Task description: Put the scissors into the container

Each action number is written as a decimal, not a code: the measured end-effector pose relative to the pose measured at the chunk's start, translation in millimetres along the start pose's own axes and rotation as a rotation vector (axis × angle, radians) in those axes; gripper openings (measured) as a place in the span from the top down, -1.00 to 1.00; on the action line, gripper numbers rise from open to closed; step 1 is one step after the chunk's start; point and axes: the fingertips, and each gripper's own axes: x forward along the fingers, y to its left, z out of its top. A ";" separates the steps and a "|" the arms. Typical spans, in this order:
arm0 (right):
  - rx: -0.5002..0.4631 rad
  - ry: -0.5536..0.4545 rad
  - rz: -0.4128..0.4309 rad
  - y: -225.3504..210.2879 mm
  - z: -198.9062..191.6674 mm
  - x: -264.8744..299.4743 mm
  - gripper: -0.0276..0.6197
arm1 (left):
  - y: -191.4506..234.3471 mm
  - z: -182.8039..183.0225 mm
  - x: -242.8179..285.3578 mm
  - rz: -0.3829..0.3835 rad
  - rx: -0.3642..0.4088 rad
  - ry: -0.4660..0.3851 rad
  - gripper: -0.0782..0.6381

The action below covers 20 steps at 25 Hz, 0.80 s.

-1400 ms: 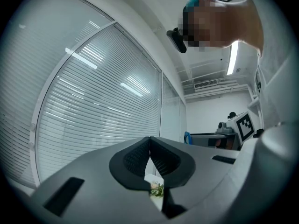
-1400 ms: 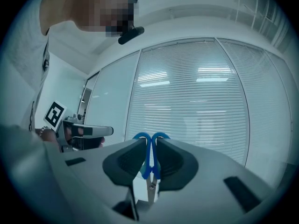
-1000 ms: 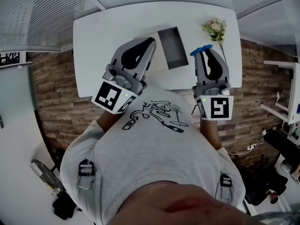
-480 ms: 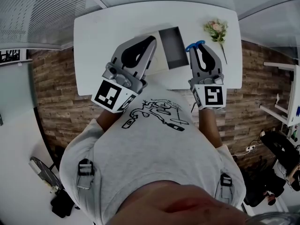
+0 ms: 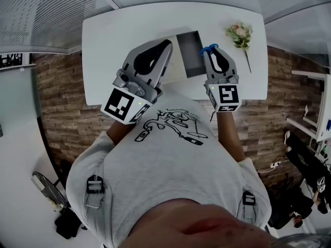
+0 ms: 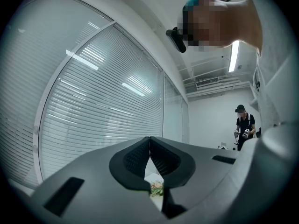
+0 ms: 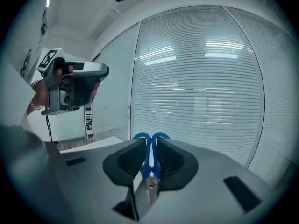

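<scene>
The scissors (image 5: 208, 49) have blue handles (image 7: 151, 143) and steel blades (image 7: 149, 192). My right gripper (image 5: 213, 53) is shut on them, handles poking out past the tips, blades pointing back toward the camera in the right gripper view. It hovers just right of the grey rectangular container (image 5: 189, 53), which stands open on the white table (image 5: 124, 30). My left gripper (image 5: 164, 46) hangs left of the container, jaws shut with nothing between them (image 6: 149, 141). The right gripper view also shows the left gripper (image 7: 70, 90) raised in a hand.
A small bunch of flowers (image 5: 239, 34) lies at the table's right end, also glimpsed below the left jaws (image 6: 156, 188). Glass walls with blinds (image 7: 205, 83) surround the room. A person in black (image 6: 244, 125) stands far off. Wood floor (image 5: 62, 97) flanks the table.
My right gripper has carried the scissors leftward and a little farther over the table, closing in on the container's right side. The left gripper has stayed put.
</scene>
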 end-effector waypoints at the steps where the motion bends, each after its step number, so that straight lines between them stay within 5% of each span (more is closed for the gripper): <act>1: 0.001 0.008 0.003 0.4 -3.9 2.9 0.67 | 0.6 -0.1 0.1 0.001 -0.001 0.000 0.73; 20: -0.017 0.162 0.073 9.9 -77.1 55.7 0.68 | 13.0 -2.2 -0.3 0.012 -0.012 -0.001 0.73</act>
